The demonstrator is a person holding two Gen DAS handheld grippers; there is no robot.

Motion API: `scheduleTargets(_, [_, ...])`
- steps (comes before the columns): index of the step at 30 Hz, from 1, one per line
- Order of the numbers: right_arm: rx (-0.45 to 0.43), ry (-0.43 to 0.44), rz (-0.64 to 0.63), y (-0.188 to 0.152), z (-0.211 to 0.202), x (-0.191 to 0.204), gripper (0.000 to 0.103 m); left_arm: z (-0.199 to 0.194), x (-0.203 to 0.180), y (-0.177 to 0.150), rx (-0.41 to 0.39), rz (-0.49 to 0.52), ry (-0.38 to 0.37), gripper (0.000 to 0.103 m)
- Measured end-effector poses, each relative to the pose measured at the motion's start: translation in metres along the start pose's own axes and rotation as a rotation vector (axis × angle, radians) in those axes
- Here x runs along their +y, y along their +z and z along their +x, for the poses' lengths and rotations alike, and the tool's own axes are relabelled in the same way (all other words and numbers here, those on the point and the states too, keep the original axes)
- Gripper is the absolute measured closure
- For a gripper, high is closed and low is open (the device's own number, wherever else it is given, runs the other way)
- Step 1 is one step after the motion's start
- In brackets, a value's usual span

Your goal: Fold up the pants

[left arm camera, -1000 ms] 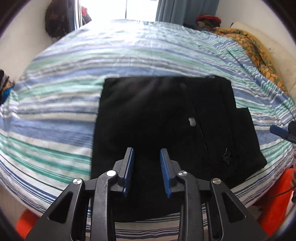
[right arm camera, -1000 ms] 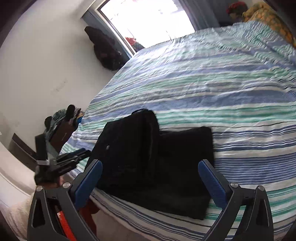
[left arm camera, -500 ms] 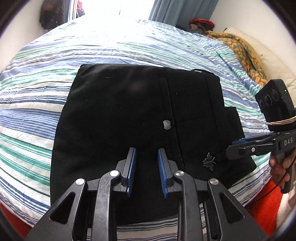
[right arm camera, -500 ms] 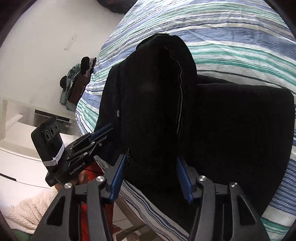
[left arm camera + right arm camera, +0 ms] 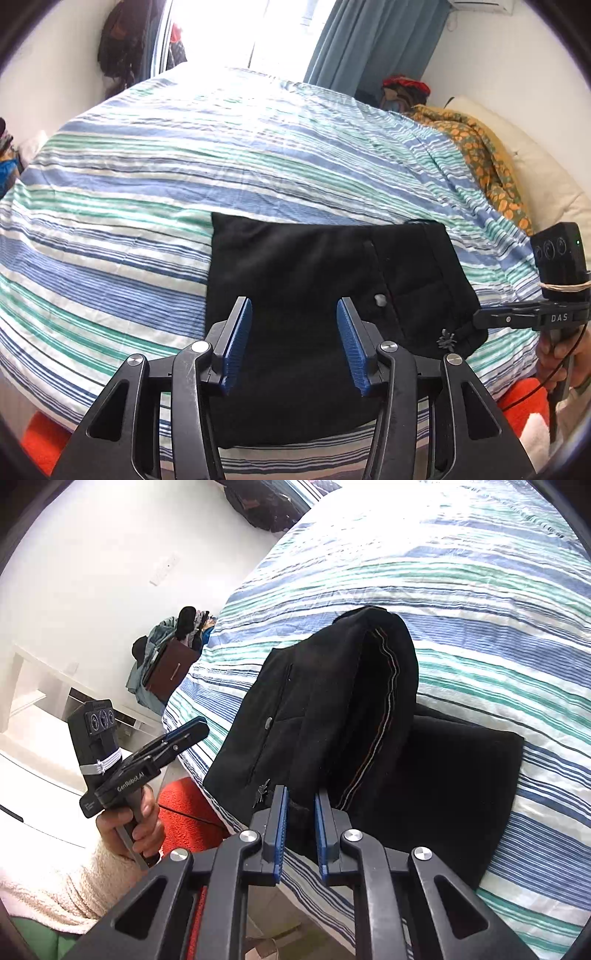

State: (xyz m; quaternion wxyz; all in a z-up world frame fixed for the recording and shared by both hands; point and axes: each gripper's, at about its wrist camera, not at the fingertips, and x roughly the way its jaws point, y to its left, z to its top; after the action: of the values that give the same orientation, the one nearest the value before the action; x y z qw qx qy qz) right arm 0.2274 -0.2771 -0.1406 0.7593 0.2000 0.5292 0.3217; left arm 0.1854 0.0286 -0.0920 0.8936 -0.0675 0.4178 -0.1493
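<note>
Pants: your black pants [image 5: 303,295] lie folded on the striped bed cover [image 5: 184,192], at the near edge of the bed. In the right wrist view the end with the pocket [image 5: 325,701] is raised in a hump above the flat layer under it.

Right gripper: your right gripper [image 5: 299,812] is closed on the near edge of the raised fold. The blue pads [image 5: 277,823] press the black cloth between them, and only a narrow gap is seen there.

Left gripper: your left gripper [image 5: 293,328] is spread wide. Its blue pads [image 5: 238,339] stand well apart, over the near part of the pants. They grip nothing. If they touch the cloth, you cannot tell from these views.

Small details: a pale button [image 5: 379,300] and a little metal ornament [image 5: 447,339] are on the pocket side, near the right gripper.

Around the bed: an orange patterned blanket [image 5: 480,155] and a cream pillow [image 5: 535,166] lie at the far right. A blue curtain [image 5: 369,40] hangs behind. An orange-red rug [image 5: 184,812] is on the floor under the bed edge.
</note>
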Motion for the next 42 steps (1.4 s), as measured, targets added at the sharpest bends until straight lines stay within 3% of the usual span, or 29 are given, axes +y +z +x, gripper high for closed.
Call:
scheduleTargets(5, [-0.001, -0.1, 0.117, -0.039, -0.03, -0.053, 0.089, 0.013, -0.021, -0.016, 0.041, 0.091, 0.034, 0.051])
scheduleTargets(9, [0.025, -0.169, 0.177, -0.061, -0.016, -0.083, 0.089, 0.048, -0.04, -0.043, 0.14, 0.157, 0.066, 0.051])
scheduleTargets(11, [0.014, -0.211, 0.183, -0.059, -0.016, -0.083, 0.085, 0.063, -0.045, -0.059, 0.184, 0.194, 0.112, 0.052])
scheduleTargets(12, [0.006, -0.249, 0.178, -0.055, -0.02, -0.08, 0.075, 0.066, -0.049, -0.063, 0.183, 0.215, 0.135, 0.052])
scheduleTargets(13, [-0.011, -0.304, 0.157, -0.05, -0.027, -0.073, 0.072, 0.066, -0.052, -0.066, 0.178, 0.233, 0.155, 0.052])
scheduleTargets(15, [-0.08, -0.429, 0.052, -0.038, -0.045, -0.047, 0.071, 0.066, -0.056, -0.067, 0.175, 0.25, 0.169, 0.051])
scheduleTargets(16, [-0.117, -0.446, -0.008, -0.031, -0.051, -0.033, 0.071, 0.066, -0.057, -0.067, 0.177, 0.251, 0.173, 0.051])
scheduleTargets(19, [-0.179, -0.436, -0.14, -0.011, -0.05, 0.0, 0.071, 0.071, -0.062, -0.066, 0.181, 0.25, 0.192, 0.051])
scheduleTargets(21, [-0.191, -0.444, -0.199, -0.003, -0.029, 0.015, 0.071, 0.07, -0.066, -0.067, 0.181, 0.261, 0.205, 0.051])
scheduleTargets(25, [-0.134, -0.484, -0.156, 0.0, 0.024, -0.007, 0.071, 0.068, -0.065, -0.069, 0.184, 0.269, 0.216, 0.051])
scheduleTargets(28, [-0.105, -0.514, -0.12, -0.017, 0.044, -0.023, 0.071, 0.069, -0.068, -0.069, 0.184, 0.28, 0.219, 0.051])
scheduleTargets(33, [-0.148, -0.53, -0.178, -0.033, 0.03, 0.005, 0.071, 0.071, -0.068, -0.07, 0.184, 0.274, 0.217, 0.051])
scheduleTargets(39, [-0.152, -0.541, -0.231, -0.092, 0.037, 0.019, 0.07, 0.075, -0.068, -0.076, 0.177, 0.28, 0.214, 0.046])
scheduleTargets(42, [-0.229, -0.576, -0.268, -0.11, 0.044, 0.019, 0.069, 0.079, -0.076, -0.085, 0.155, 0.327, 0.254, 0.044])
